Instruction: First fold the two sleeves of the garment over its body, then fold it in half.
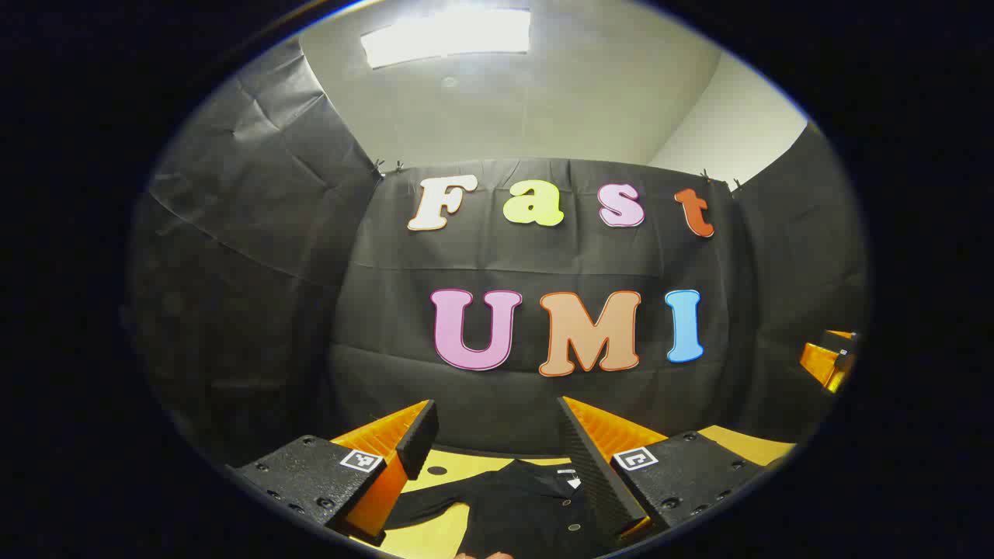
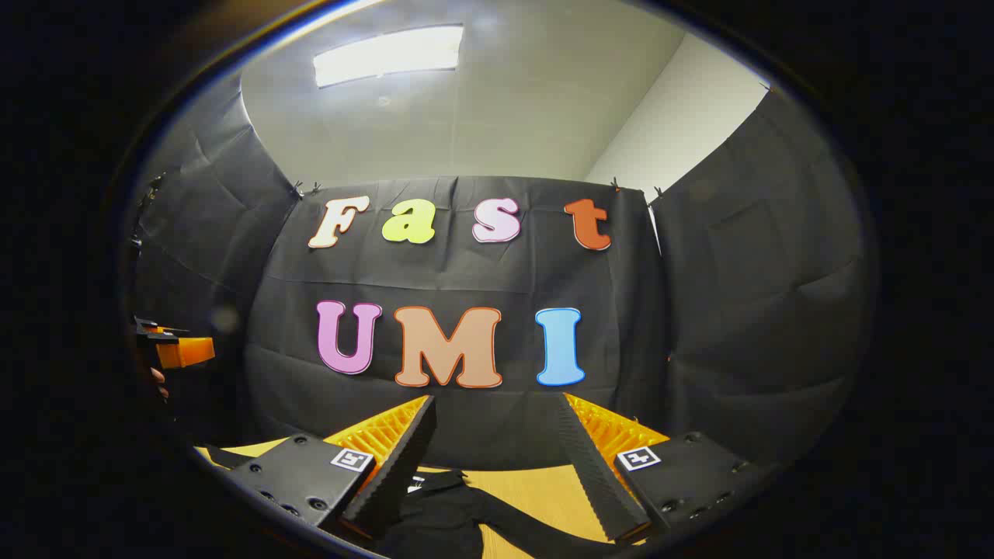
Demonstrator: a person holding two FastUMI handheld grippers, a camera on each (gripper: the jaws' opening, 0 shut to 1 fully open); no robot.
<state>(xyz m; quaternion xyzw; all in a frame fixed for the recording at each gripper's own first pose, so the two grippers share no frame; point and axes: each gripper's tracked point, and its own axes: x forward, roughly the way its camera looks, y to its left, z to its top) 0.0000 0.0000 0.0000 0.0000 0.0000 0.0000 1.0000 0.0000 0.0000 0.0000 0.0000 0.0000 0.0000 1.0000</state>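
Both grippers, left [image 1: 497, 435] and right [image 2: 497, 435], hover with fingers spread above the black buttoned fabric garment [image 1: 520, 505] (sleeves apparently unfolded), seemingly poised to begin.

What I can't fully see from my two claws

In the left gripper view the black garment [image 1: 516, 505] runs off the bottom of the frame, partly behind my left claw [image 1: 497, 435]; my right claw [image 1: 829, 359] is clipped at the right edge. In the right gripper view the garment's lower part is cut off, and my left claw at mid-left is too cropped to judge.
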